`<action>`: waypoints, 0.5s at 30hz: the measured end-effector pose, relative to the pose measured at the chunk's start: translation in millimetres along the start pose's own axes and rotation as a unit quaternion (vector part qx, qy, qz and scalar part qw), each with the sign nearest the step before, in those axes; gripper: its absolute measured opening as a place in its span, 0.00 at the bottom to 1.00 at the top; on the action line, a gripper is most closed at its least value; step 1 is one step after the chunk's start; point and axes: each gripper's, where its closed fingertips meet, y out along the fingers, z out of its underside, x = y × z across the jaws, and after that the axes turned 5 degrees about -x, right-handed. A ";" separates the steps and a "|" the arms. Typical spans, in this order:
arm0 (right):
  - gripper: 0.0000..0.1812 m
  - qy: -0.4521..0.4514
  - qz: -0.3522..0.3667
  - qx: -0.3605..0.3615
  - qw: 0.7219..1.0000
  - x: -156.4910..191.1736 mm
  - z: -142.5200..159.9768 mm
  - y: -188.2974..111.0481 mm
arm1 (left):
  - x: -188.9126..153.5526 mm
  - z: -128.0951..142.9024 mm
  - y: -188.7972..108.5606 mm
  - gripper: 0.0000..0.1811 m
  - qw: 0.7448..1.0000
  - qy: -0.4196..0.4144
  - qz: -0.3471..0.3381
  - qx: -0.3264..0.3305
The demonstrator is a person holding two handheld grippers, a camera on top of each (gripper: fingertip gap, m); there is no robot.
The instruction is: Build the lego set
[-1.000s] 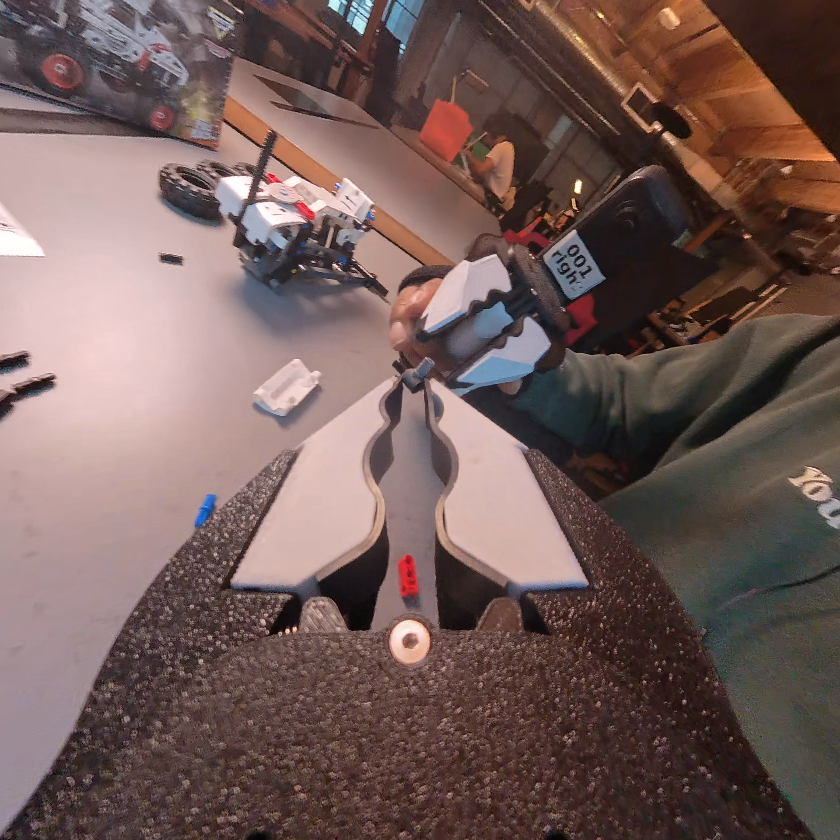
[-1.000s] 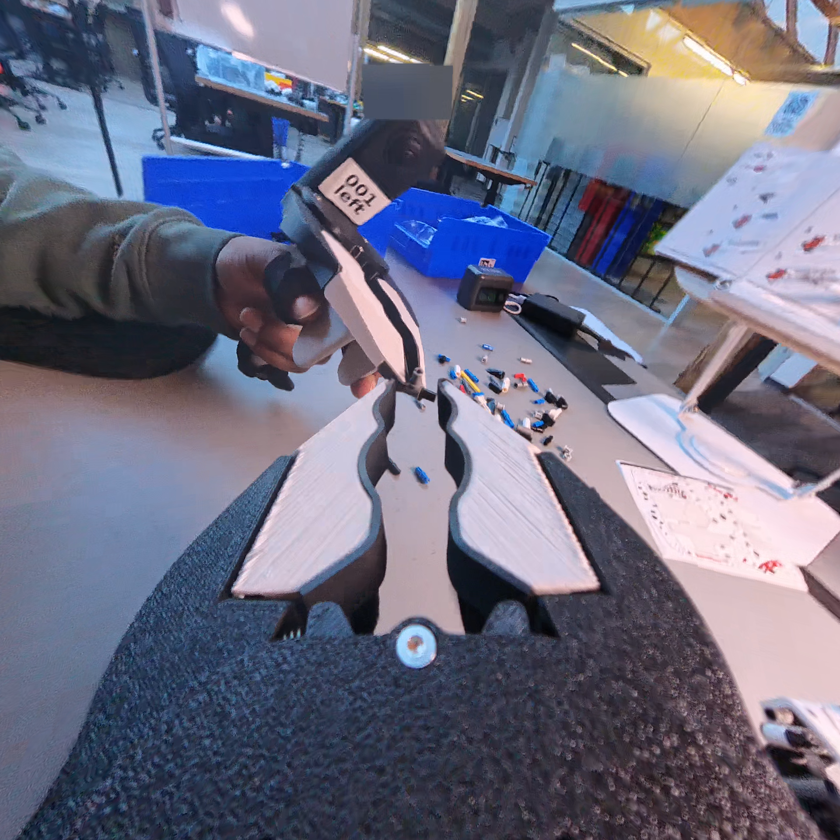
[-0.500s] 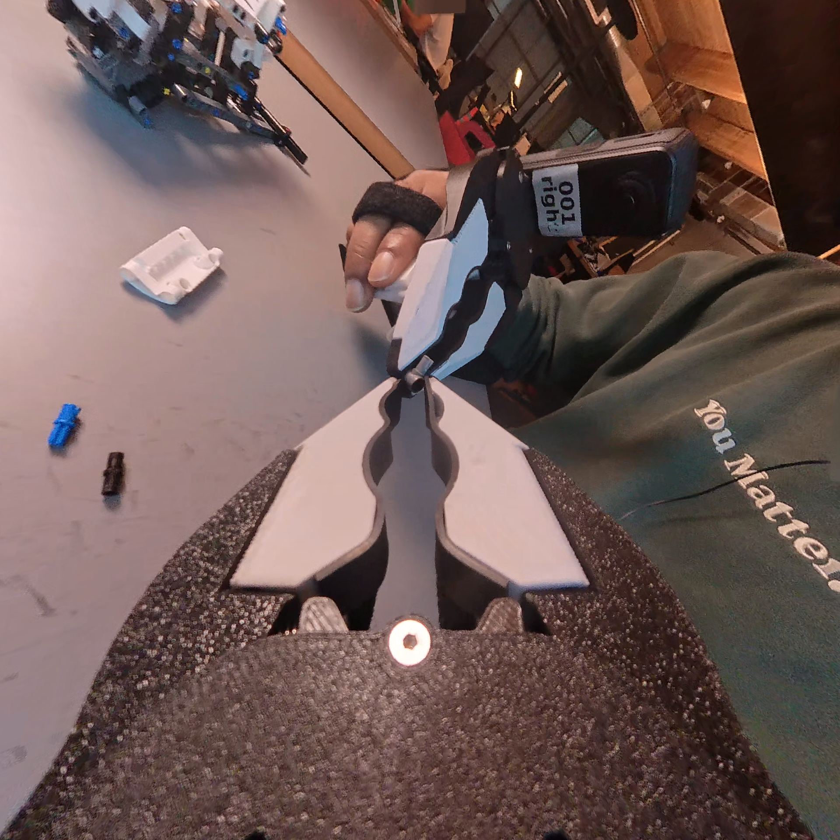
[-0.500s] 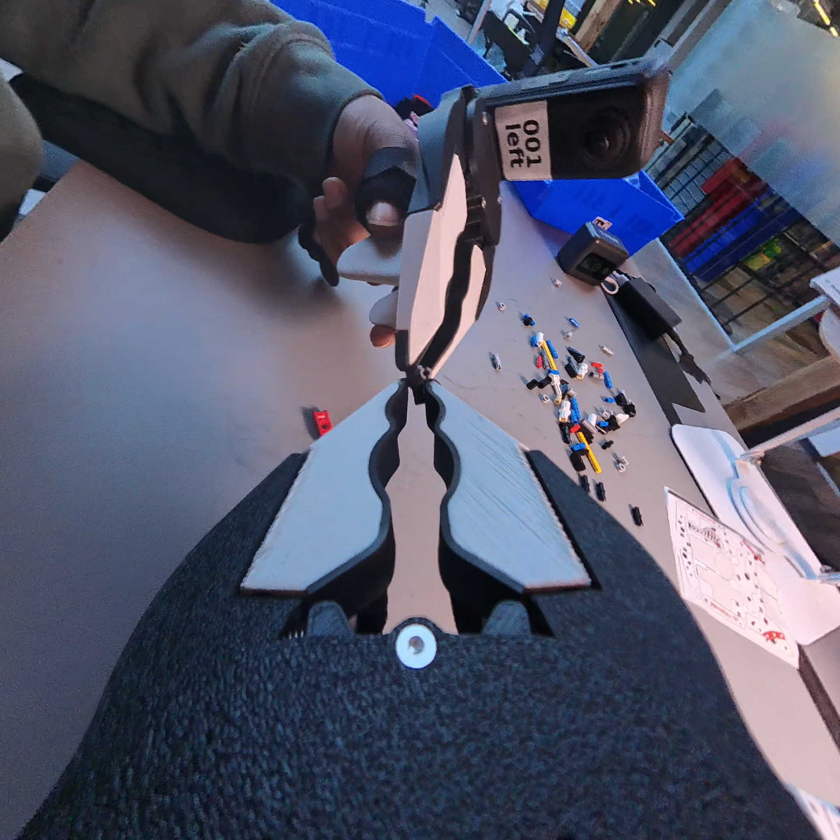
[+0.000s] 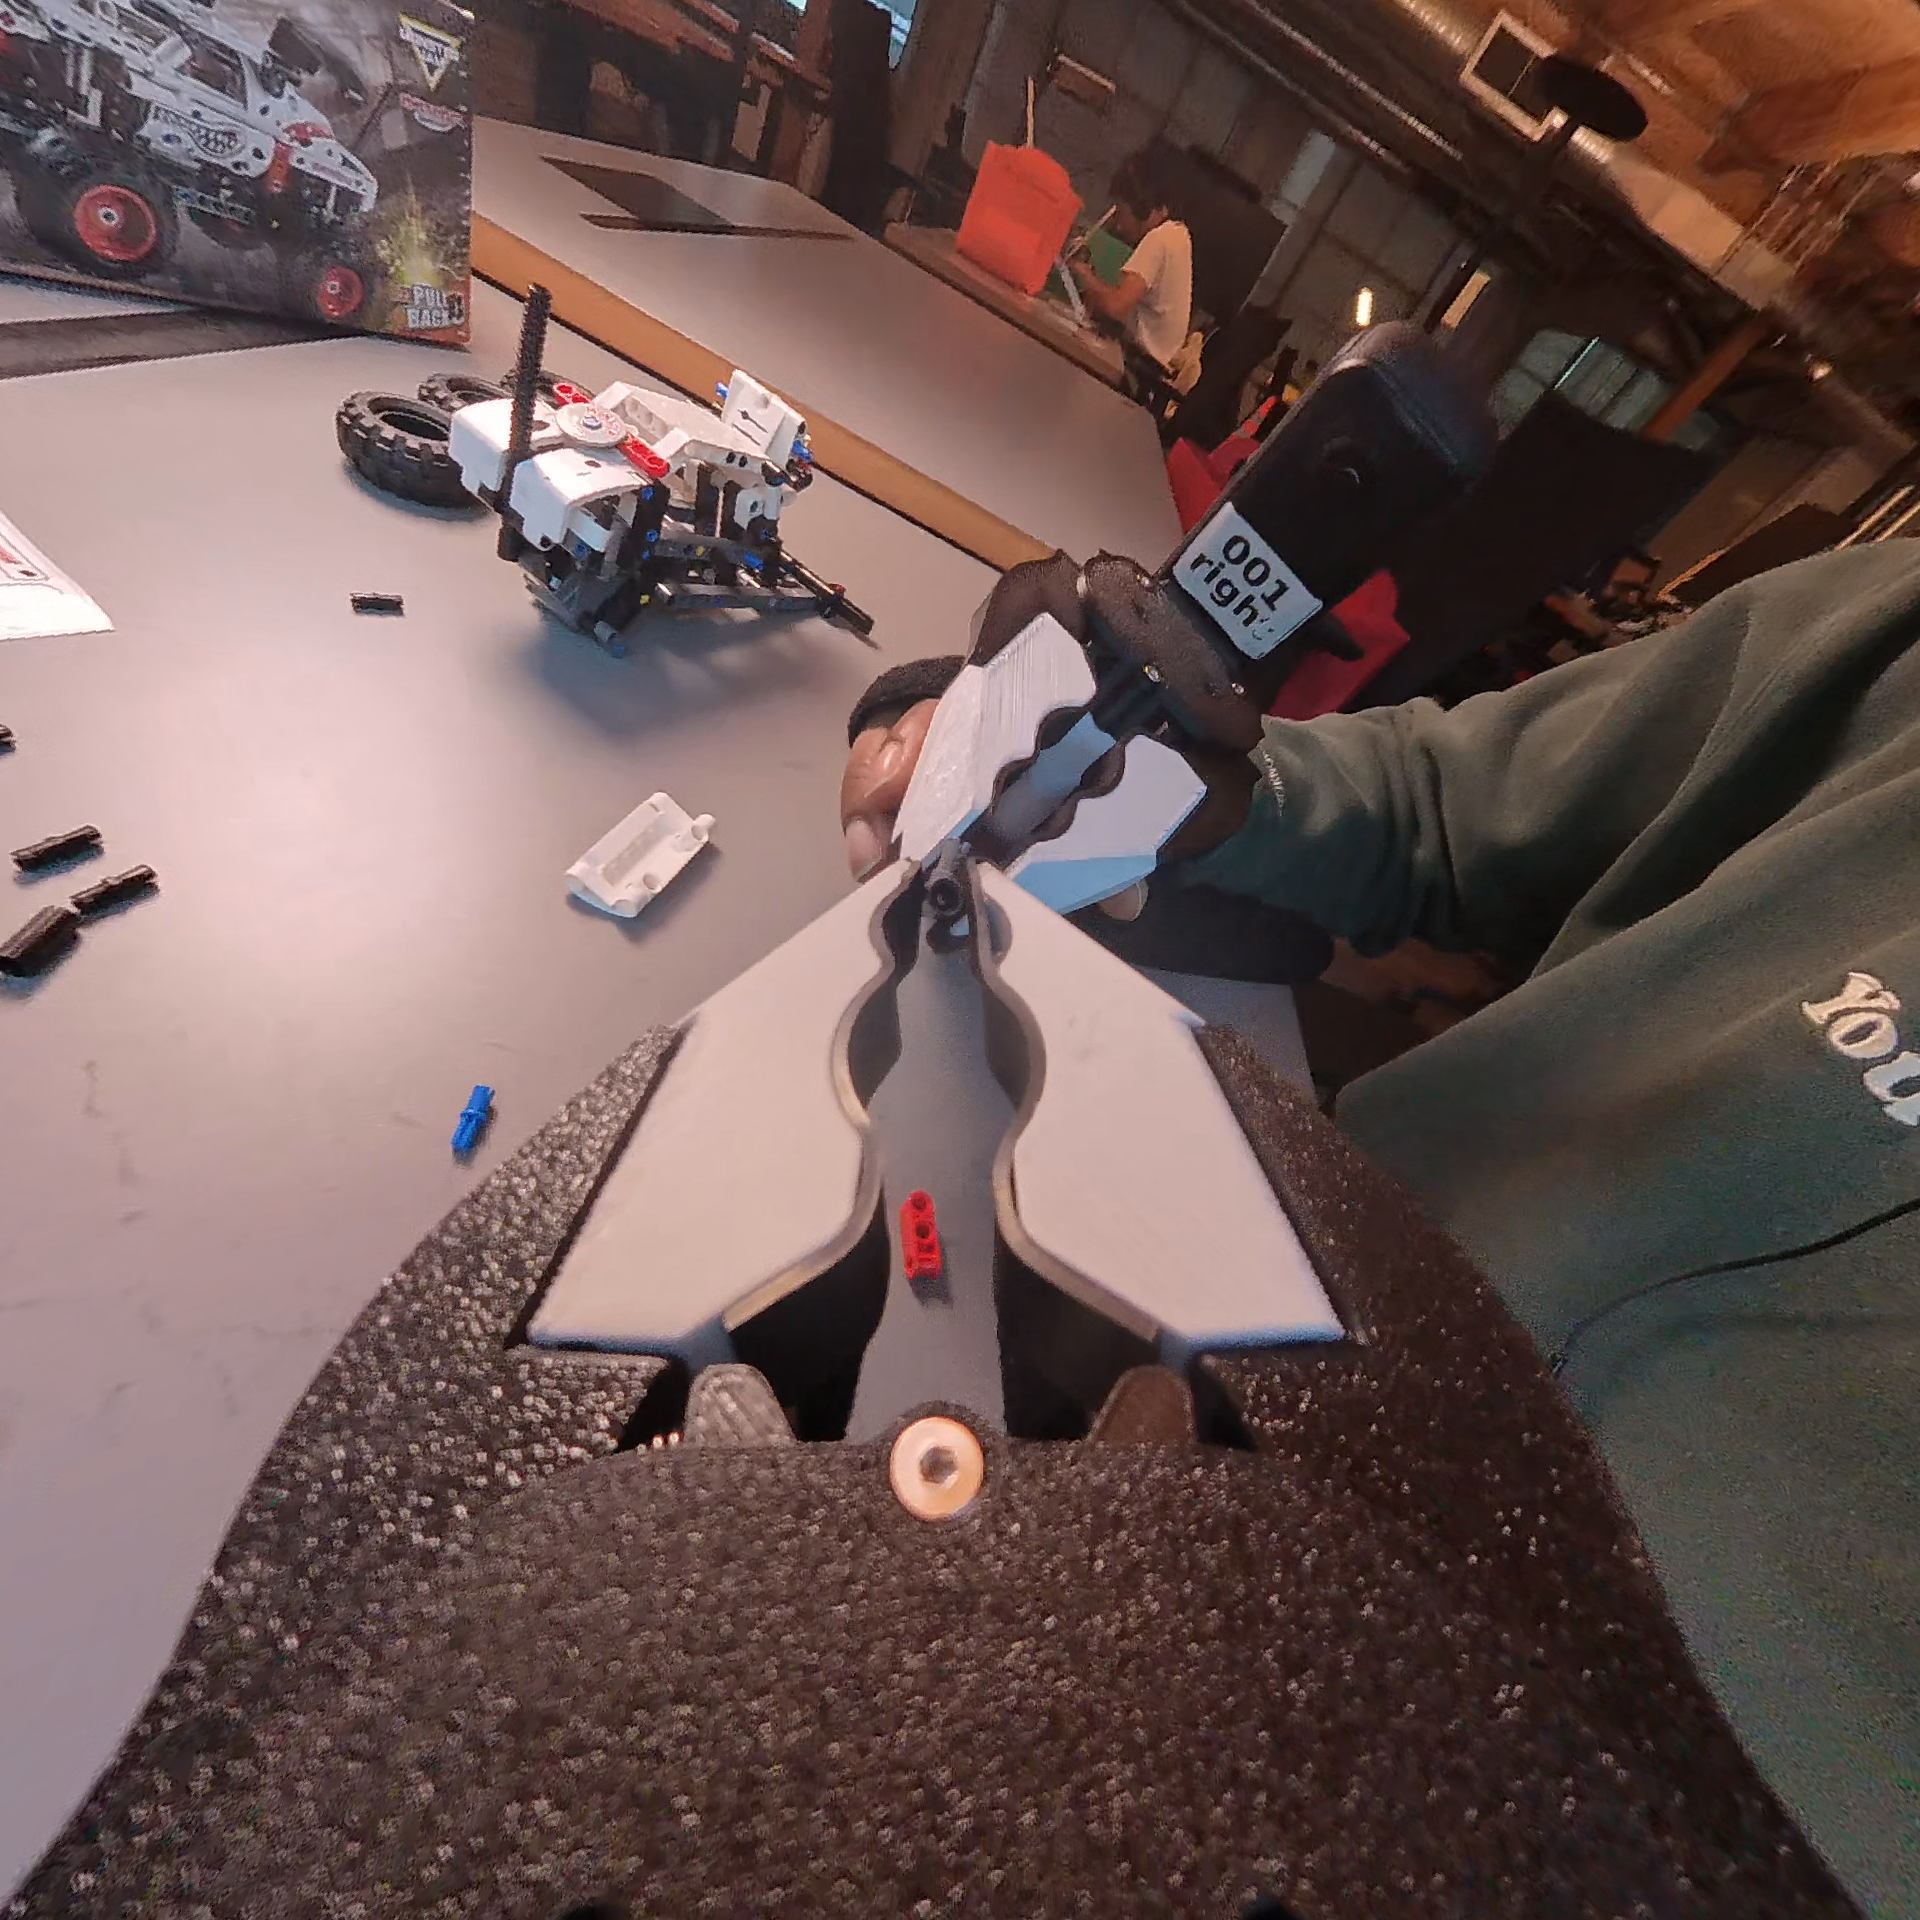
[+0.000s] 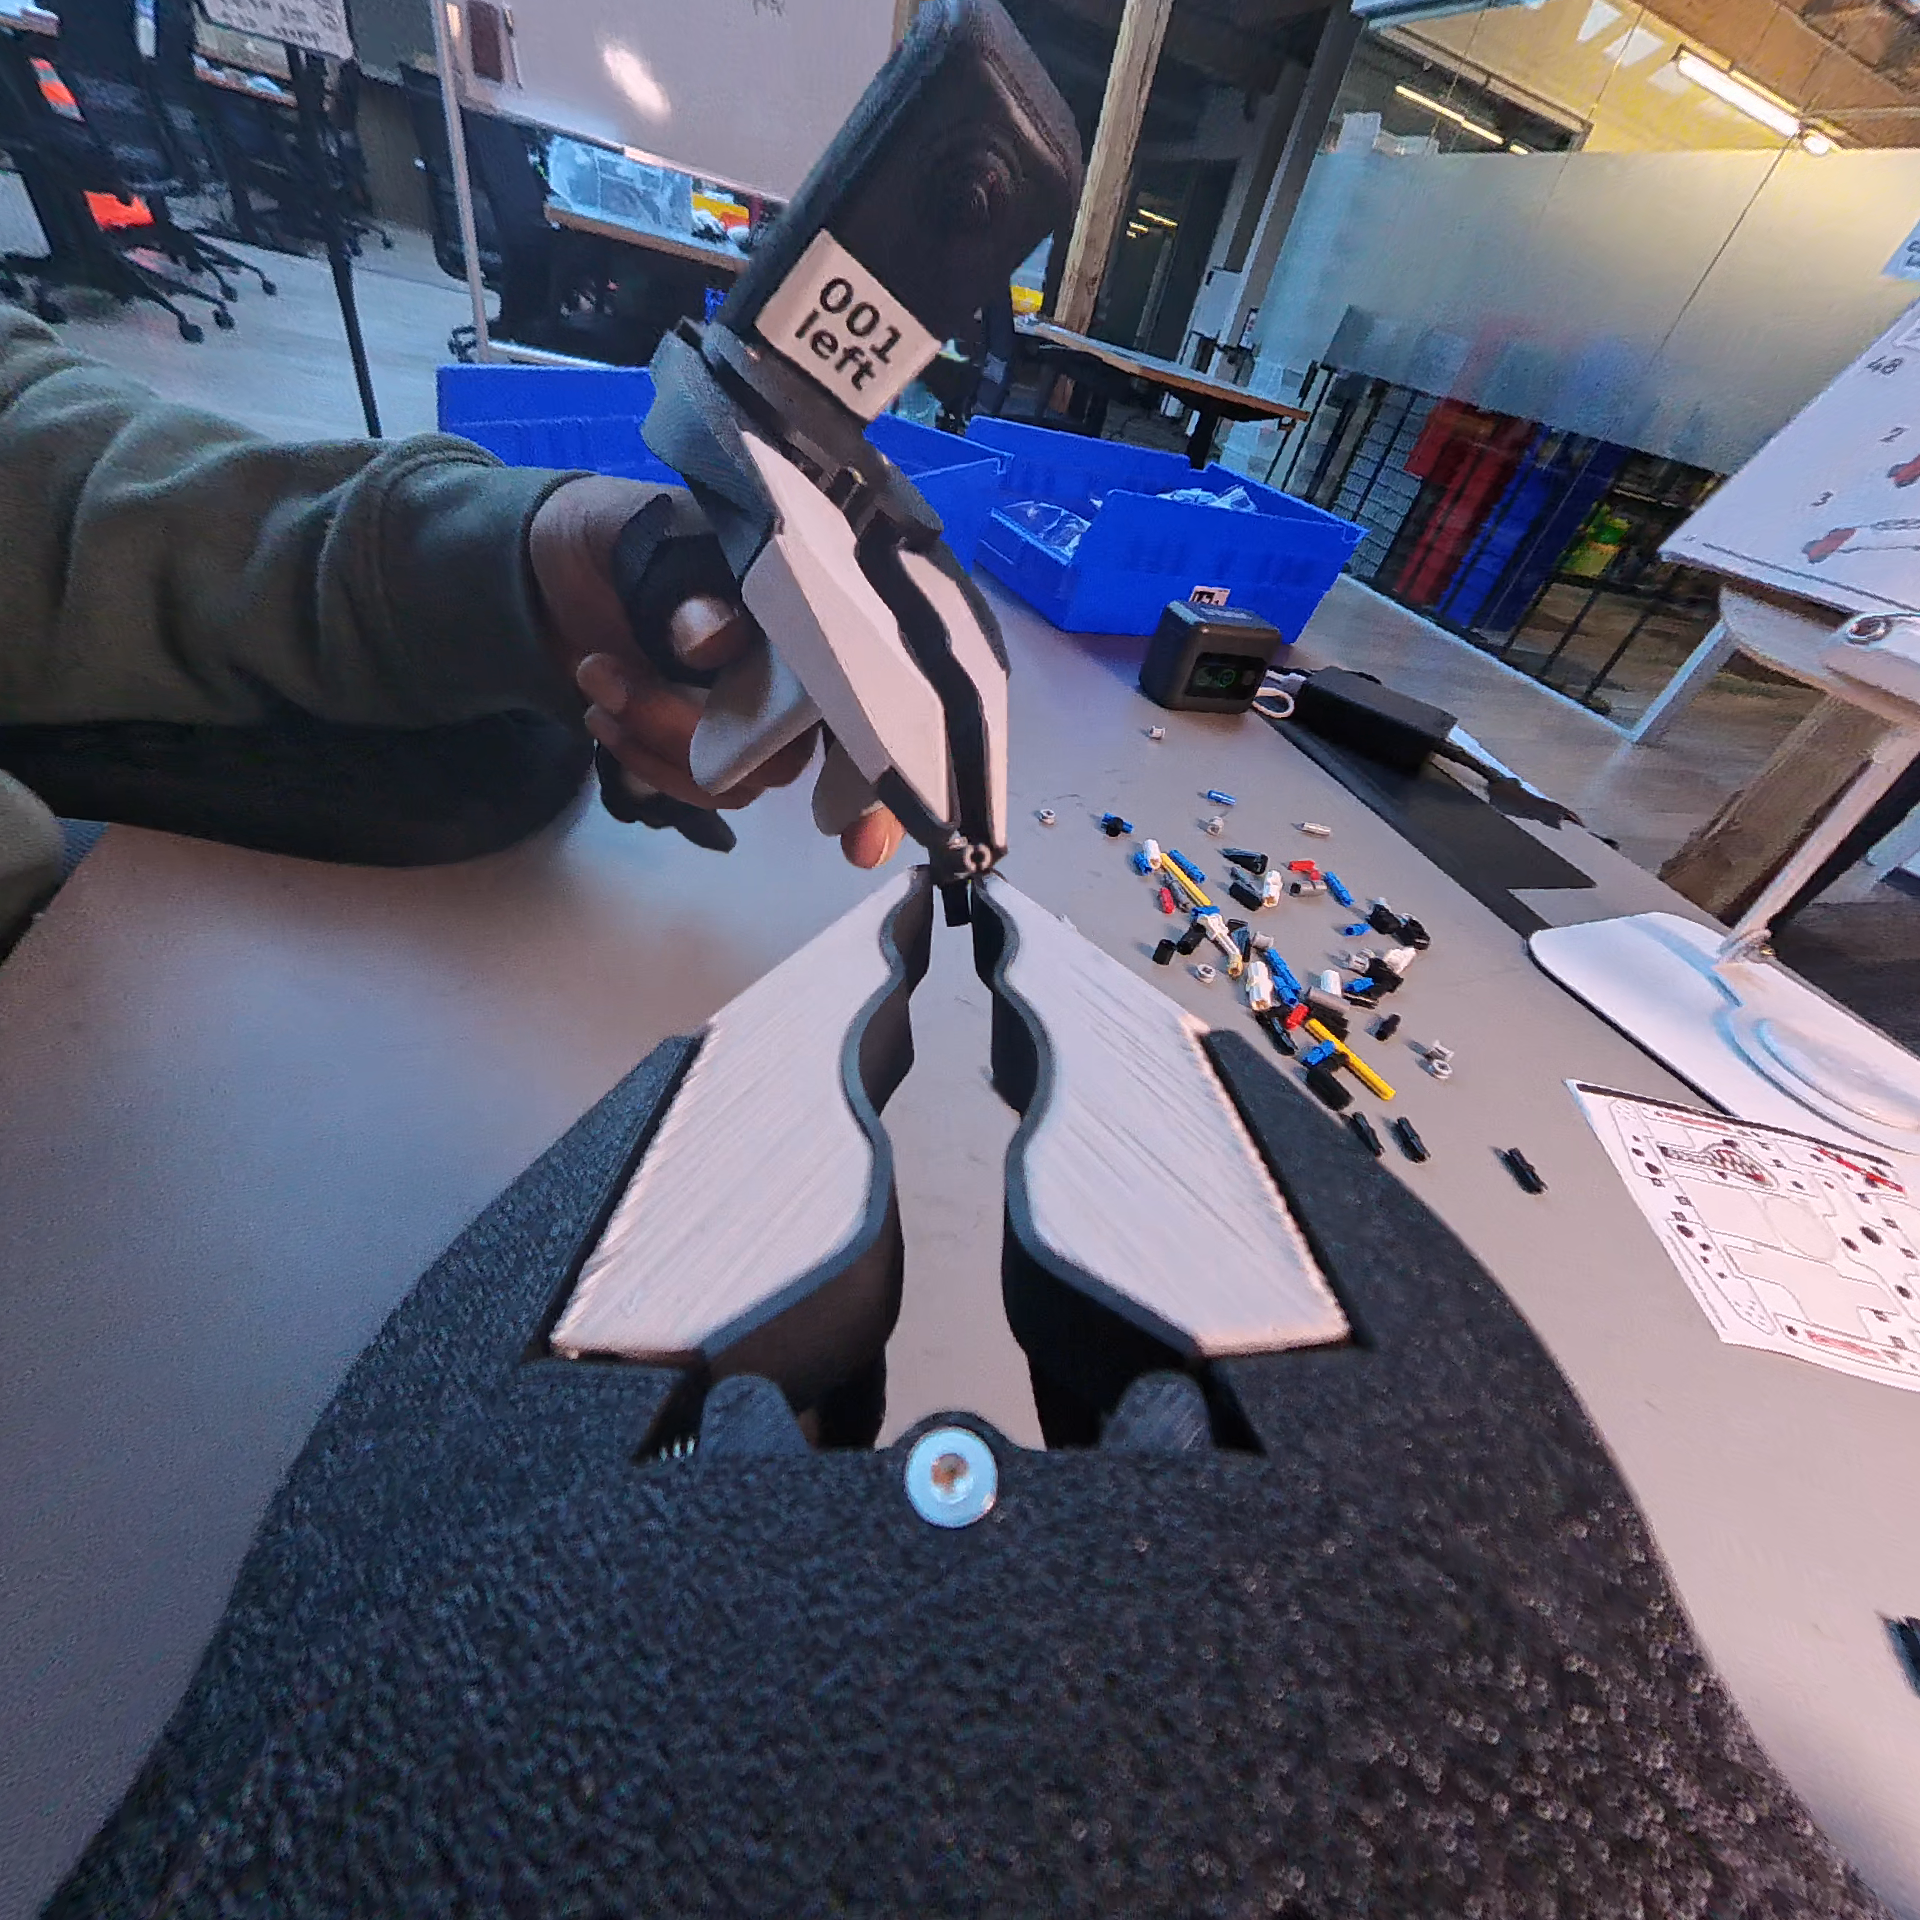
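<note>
At far left in the left wrist view, a few black beams (image 5: pixel 57 847) lie loose on the grey tabletop (image 5: pixel 260 1039), with the set's box (image 5: pixel 229 156) standing behind. Further right sits the half-built truck (image 5: pixel 634 499), white panels over a dark frame, tyres (image 5: pixel 400 442) just beside it; it is well apart from both tools. Nearer lie a white panel piece (image 5: pixel 639 854), a blue pin (image 5: pixel 473 1117) and a red connector (image 5: pixel 922 1233).

At centre the left hand-held gripper (image 5: pixel 943 894) is clenched on a small dark connector piece (image 5: pixel 945 896), and the right hand-held gripper (image 6: pixel 954 891) meets it tip to tip, closed on a short black pin (image 6: pixel 956 899). The two parts touch; whether they are seated I cannot tell. In the right wrist view, a heap of loose pins (image 6: pixel 1278 966) lies to the right, then a sticker sheet (image 6: pixel 1766 1226) and the instruction stand (image 6: pixel 1714 997).

These parts look light, rigid and smooth, so they would probably pivot or shoot out of a tip grip. Each is best held across its flat sides, close to the mating end, and pushed straight along the pin's axis. The truck is likely fragile at its overhanging bars and is better taken by the frame.
</note>
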 end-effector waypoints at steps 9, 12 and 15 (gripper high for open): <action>0.04 0.009 0.011 -0.009 1.000 -2.0 -3.5 0.4 | 2.7 -0.3 -2.7 0.07 0.999 0.038 -0.030 0.013; 0.04 0.010 0.020 -0.022 1.000 -5.6 -8.9 -1.7 | 0.6 -1.3 -3.4 0.06 0.999 0.039 -0.023 0.011; 0.04 0.005 0.016 -0.027 0.999 -2.9 -11.0 -1.3 | -4.5 -4.0 -1.9 0.04 1.000 0.020 -0.002 -0.004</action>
